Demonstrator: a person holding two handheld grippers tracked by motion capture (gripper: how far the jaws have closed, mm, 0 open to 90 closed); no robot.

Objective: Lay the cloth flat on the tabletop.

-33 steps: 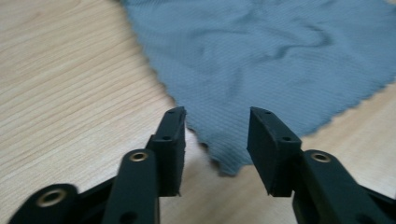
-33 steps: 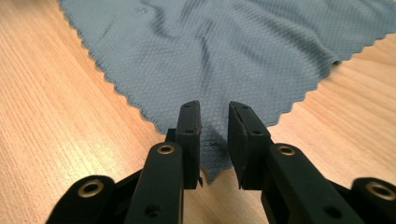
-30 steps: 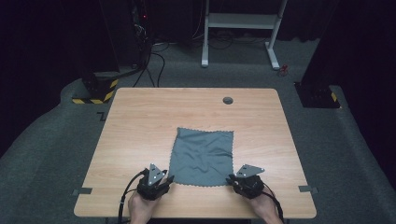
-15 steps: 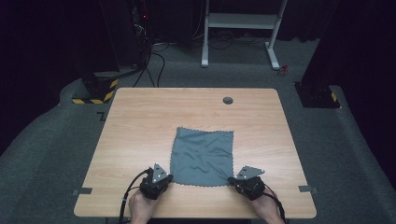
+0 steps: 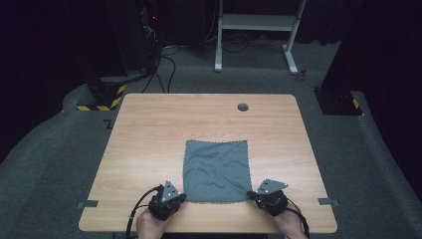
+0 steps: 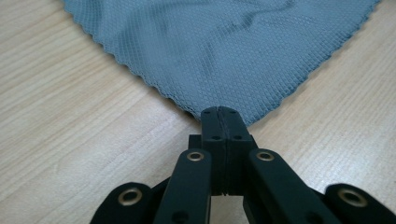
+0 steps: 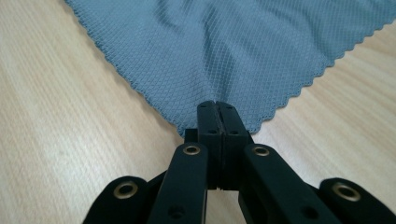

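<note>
A grey waffle-weave cloth [image 5: 216, 169] with scalloped edges lies flat on the wooden table [image 5: 149, 129], toward its front. My left gripper [image 5: 182, 197] sits at the cloth's near left corner. In the left gripper view the cloth [image 6: 224, 51] runs into the left gripper [image 6: 219, 112], whose jaws are pressed together on the corner. My right gripper [image 5: 252, 195] is at the near right corner. The right gripper view shows the right gripper [image 7: 217, 106] likewise shut on the corner of the cloth [image 7: 233, 46]. The pinched corner tips are hidden between the jaws.
A round cable hole [image 5: 243, 107] is in the table's far edge region. Tape strips [image 5: 87, 204] mark the front corners. Behind the table stand a white desk frame [image 5: 254, 25] and a yellow-and-black striped base [image 5: 99, 97] on grey carpet.
Both hands stay at the cloth's near corners with hardly any shift. The cloth lies as before.
</note>
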